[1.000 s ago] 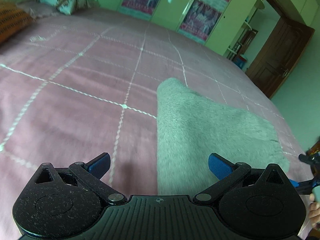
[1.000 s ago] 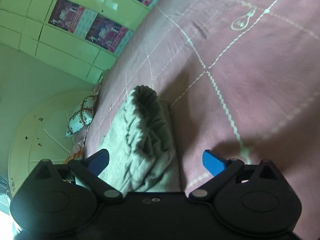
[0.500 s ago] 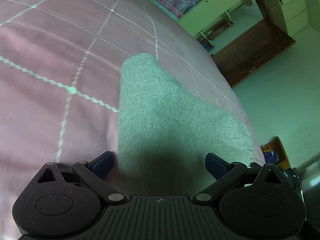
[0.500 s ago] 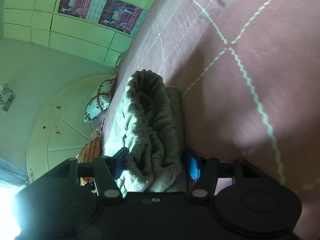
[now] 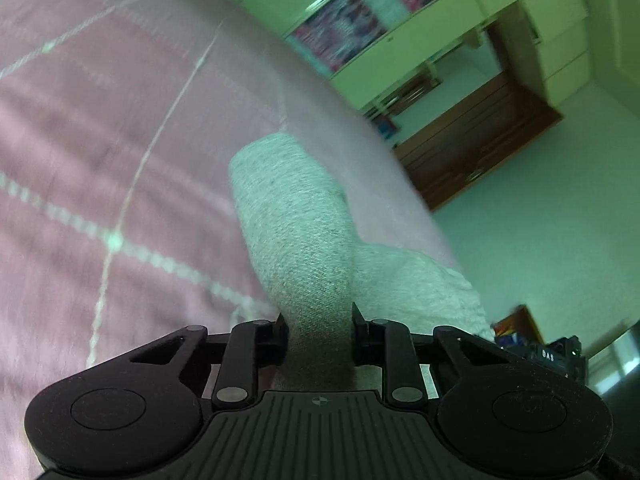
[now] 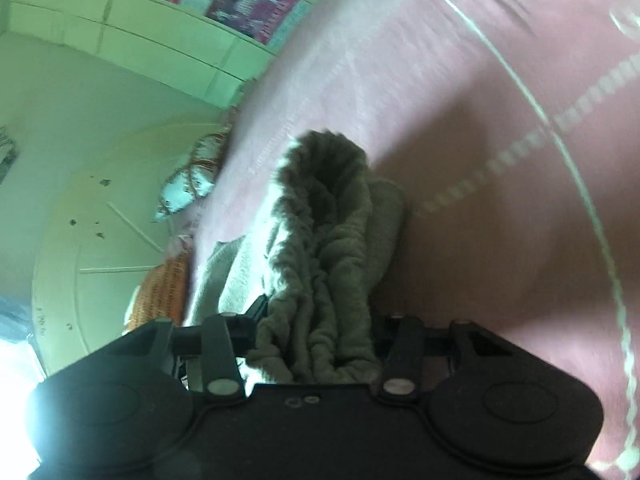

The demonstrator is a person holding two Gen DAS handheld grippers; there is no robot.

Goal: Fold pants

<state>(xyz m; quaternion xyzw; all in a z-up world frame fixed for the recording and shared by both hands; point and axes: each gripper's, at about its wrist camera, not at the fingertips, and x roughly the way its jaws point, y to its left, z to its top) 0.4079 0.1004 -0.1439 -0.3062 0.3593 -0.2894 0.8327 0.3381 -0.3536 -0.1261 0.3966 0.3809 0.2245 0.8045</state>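
The grey pants (image 5: 296, 224) lie on a pink bedspread (image 5: 100, 152). My left gripper (image 5: 318, 330) is shut on one end of the pants, and the cloth rises in a band away from its fingers. In the right wrist view my right gripper (image 6: 316, 332) is shut on the gathered, ribbed waistband end of the pants (image 6: 324, 240), which is bunched in folds between the fingers. Both views are blurred by motion.
The bedspread (image 6: 500, 120) has white stitched lines. Pillows (image 6: 188, 188) and an orange cushion (image 6: 164, 292) lie by the headboard. Green wardrobes with posters (image 5: 360, 20) and a brown door (image 5: 472, 140) stand past the bed's edge.
Both grippers were open a second ago. The right one closed on the waistband first, then the left closed on the other end, and both lifted the cloth.
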